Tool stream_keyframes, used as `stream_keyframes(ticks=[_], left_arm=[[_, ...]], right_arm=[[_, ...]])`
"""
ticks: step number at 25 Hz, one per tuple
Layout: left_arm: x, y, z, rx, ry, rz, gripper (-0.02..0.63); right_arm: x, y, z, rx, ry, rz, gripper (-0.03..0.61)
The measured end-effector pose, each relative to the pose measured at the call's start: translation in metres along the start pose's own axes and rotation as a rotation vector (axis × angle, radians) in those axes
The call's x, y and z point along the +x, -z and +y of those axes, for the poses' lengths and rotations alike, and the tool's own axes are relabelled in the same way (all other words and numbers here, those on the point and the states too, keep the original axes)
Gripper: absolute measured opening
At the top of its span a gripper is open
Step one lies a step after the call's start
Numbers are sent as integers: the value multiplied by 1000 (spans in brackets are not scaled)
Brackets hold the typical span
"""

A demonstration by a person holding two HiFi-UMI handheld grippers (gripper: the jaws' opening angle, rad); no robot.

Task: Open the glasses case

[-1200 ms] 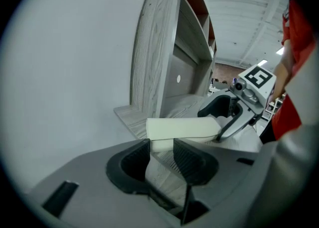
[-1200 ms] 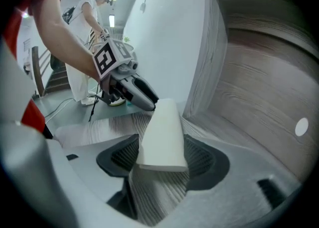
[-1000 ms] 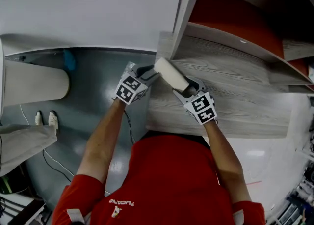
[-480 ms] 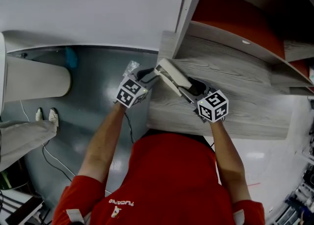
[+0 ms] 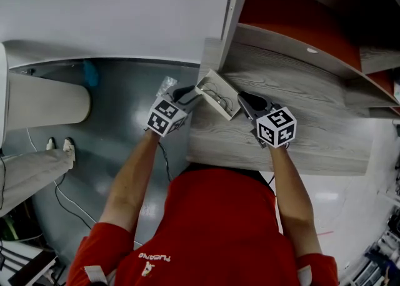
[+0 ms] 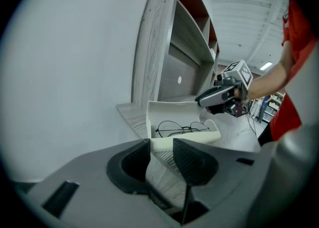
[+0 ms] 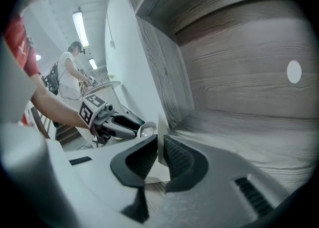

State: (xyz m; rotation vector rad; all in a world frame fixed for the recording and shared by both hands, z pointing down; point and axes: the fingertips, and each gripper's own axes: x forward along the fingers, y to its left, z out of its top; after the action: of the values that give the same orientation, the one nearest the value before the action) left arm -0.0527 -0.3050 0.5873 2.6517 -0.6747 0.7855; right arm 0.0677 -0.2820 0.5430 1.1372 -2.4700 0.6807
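The white glasses case (image 5: 217,94) hangs open over the near-left corner of the wooden shelf board (image 5: 300,128), and thin wire glasses (image 6: 182,128) lie inside it. My left gripper (image 5: 190,95) is shut on the case's lower half, whose end sits between the jaws (image 6: 162,155). My right gripper (image 5: 245,100) has the thin raised lid edge (image 7: 159,137) between its pads, and its jaws are closing onto it. In the left gripper view the right gripper (image 6: 212,97) sits just past the case's far side. In the right gripper view the left gripper (image 7: 122,125) shows at the left.
A grey wood shelf unit with red back panels (image 5: 294,22) rises behind and to the right. A white wall (image 5: 112,10) and grey floor (image 5: 119,110) lie to the left, with a white rounded tabletop (image 5: 37,103). A person (image 7: 70,75) stands far off.
The case was shut with both grippers around it; its lid has swung open and the glasses show. My right gripper rolled, shifted right and narrowed onto the lid. The left barely moved.
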Motion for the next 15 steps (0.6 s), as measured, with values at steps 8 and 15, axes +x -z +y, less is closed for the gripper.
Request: stream_keyframes(ticks=[8,15], left_arm=[[-7,10,-7,-25,3,-7,137],[-8,6,-11,-32,-6,-17,137]], right_arm=[[0,2,2,51,-60,18,49],[4,0,-21,22,28,14,40]])
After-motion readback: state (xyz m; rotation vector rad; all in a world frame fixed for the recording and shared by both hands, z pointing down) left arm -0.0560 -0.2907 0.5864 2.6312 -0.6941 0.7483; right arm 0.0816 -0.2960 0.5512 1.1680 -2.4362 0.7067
